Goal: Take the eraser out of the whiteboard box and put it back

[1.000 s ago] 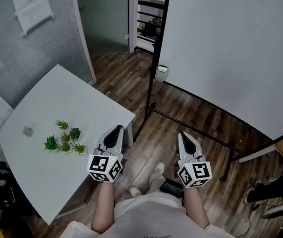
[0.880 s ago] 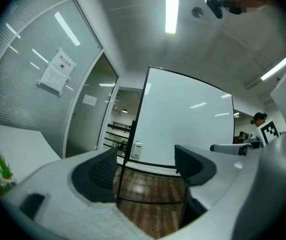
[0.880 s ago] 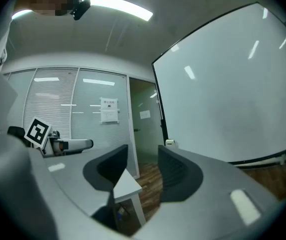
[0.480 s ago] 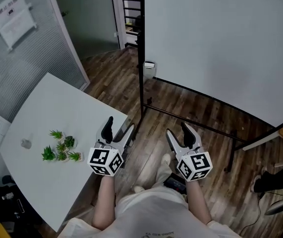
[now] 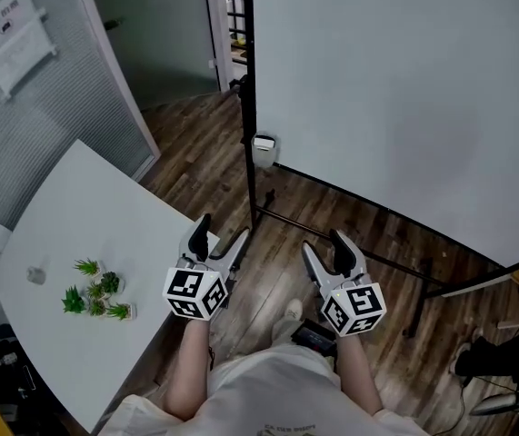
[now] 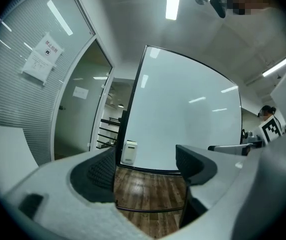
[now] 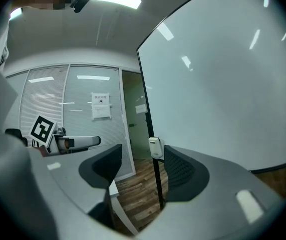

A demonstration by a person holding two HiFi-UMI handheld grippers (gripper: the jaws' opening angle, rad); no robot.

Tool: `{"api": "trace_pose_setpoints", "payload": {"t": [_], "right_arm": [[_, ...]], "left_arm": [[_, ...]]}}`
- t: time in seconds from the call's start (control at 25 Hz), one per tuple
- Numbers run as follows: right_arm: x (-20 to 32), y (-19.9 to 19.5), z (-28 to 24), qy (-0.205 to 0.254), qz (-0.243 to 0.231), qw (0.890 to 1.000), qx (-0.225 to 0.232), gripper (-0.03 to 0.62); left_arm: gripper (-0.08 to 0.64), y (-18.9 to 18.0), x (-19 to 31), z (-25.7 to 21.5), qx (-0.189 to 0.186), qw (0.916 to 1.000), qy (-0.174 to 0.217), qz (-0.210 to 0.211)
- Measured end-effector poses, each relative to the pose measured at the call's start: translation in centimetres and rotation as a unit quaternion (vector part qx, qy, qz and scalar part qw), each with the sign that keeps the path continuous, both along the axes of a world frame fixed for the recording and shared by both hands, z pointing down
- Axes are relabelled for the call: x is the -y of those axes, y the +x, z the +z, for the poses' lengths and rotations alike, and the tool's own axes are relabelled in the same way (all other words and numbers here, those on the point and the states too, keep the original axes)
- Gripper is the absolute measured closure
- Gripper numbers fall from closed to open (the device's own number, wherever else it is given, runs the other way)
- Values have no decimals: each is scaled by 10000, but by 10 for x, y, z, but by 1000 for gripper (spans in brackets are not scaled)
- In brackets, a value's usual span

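Note:
A small white whiteboard box point(image 5: 264, 150) hangs on the left post of the big whiteboard point(image 5: 404, 98), well ahead of both grippers. It also shows as the box point(image 6: 129, 152) in the left gripper view and the box point(image 7: 156, 147) in the right one. No eraser is visible. My left gripper point(image 5: 221, 241) is held level over the table's corner, open and empty point(image 6: 145, 166). My right gripper point(image 5: 329, 254) is beside it over the wooden floor; its jaws have just been opening, with nothing between them point(image 7: 141, 168).
A white table point(image 5: 86, 234) at the left carries small green plants point(image 5: 95, 293) and a small grey object point(image 5: 34, 274). The whiteboard's black stand bar point(image 5: 332, 234) runs low across the floor. A glass partition point(image 5: 32, 107) and a doorway lie beyond. A black object point(image 5: 314, 339) lies by my feet.
Both grippers went from shut to open. I have moved toward the whiteboard, so the box and post now sit closer and the table has slid left.

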State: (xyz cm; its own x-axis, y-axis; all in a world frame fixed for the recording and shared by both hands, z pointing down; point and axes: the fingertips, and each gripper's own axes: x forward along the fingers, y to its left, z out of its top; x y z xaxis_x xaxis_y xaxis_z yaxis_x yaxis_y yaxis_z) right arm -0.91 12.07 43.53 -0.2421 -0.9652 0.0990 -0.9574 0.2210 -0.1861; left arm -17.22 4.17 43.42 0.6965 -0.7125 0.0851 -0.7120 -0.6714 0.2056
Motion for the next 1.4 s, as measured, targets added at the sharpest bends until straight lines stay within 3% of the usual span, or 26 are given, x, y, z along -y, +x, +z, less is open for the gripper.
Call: {"api": "trace_pose_setpoints", "payload": {"t": [0.32,0.72,1.04,1.4], "right_arm": [[72,28,0,-58,-341,9993,114,327],[127,69,-12,-104,-835,9964,64,325],[143,86,-9,-82,-1074,9939,255,322],[149,69,1,-129,-1393,9896,344,322]], "left_arm": [[199,37,70,-9,65,9996,133,-247],[209,97,129,-19,144,9988,96,-451],[212,108,136,-14,306,9971,69,-690],[216,104,133,-11,401,9958,77,-824]]}}
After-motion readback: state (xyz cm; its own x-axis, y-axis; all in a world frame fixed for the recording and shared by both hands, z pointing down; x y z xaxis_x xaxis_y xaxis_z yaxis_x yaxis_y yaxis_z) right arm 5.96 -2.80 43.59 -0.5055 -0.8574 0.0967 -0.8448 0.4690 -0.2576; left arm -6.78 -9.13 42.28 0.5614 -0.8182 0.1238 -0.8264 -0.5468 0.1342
